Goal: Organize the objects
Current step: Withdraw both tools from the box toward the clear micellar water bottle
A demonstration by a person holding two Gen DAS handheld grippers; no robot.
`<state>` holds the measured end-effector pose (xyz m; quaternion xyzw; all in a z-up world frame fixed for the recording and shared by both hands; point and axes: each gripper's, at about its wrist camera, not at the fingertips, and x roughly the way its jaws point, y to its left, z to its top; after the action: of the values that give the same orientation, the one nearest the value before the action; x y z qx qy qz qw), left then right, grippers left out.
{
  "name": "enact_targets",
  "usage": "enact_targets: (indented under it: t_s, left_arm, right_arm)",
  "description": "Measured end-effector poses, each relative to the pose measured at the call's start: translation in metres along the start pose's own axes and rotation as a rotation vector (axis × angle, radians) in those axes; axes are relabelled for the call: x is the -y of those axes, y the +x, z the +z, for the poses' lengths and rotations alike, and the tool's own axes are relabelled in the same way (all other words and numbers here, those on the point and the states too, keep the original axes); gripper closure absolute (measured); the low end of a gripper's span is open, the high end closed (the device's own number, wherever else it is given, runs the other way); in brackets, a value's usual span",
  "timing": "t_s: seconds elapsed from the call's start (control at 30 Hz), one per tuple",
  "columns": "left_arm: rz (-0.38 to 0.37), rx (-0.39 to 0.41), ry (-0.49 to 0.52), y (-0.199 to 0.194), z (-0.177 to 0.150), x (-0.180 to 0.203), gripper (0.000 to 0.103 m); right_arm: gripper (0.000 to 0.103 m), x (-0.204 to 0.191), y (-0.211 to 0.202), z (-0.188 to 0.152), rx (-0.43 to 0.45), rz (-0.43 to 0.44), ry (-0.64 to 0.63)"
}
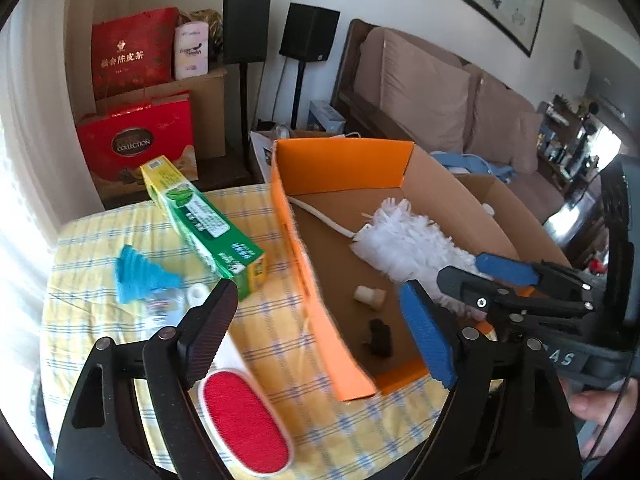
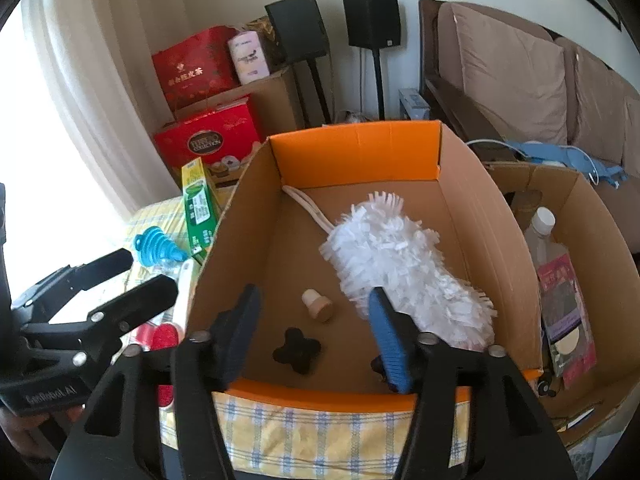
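Only right cam shows bottle in 2nd box.

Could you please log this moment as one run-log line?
left tool: open, empty | right tool: open, empty | in box: duster, cork | on table: lint brush, funnel

Table under a yellow checked cloth with thin blue and white lines. Directly on it: orange-lined cardboard box at centre toward 3 o'clock, open-topped; green and yellow carton at 11 o'clock, lying aslant, one end just beside the box wall; blue collapsible funnel at 9 o'clock; clear plastic bottle with white cap just beside the funnel; red-faced lint brush with white rim at 6 o'clock. Second, plain cardboard box beyond the first at 3 o'clock.
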<state>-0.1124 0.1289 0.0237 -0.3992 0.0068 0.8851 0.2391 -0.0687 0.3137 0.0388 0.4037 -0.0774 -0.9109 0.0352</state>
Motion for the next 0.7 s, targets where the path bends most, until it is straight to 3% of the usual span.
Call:
enact_targets:
  t_s: [0.07,0.1,0.17,0.47,0.7]
  left_arm:
    - [0.016,0.002,0.008,-0.006,0.0,-0.008,0.017]
    - [0.019,0.005,0.007,-0.008,0.0,-0.011,0.009]
    - [0.016,0.021,-0.007,-0.016,-0.001,-0.02,0.003]
    - [0.078,0.033,-0.047,-0.037,-0.009,-0.068,0.0]
    - [0.123,0.002,-0.095,-0.046,-0.023,-0.105,0.0]
  right_arm:
    - [0.028,-0.003,-0.002,0.001,0.006,0.013,-0.003]
    - [0.023,-0.004,-0.003,0.002,0.007,0.028,-0.001]
    - [0.022,-0.008,-0.004,0.002,0.008,0.051,-0.002]
    - [0.004,-0.037,-0.01,0.004,0.028,0.035,-0.062]
    - [0.004,-0.064,-0.004,0.004,0.021,0.058,-0.112]
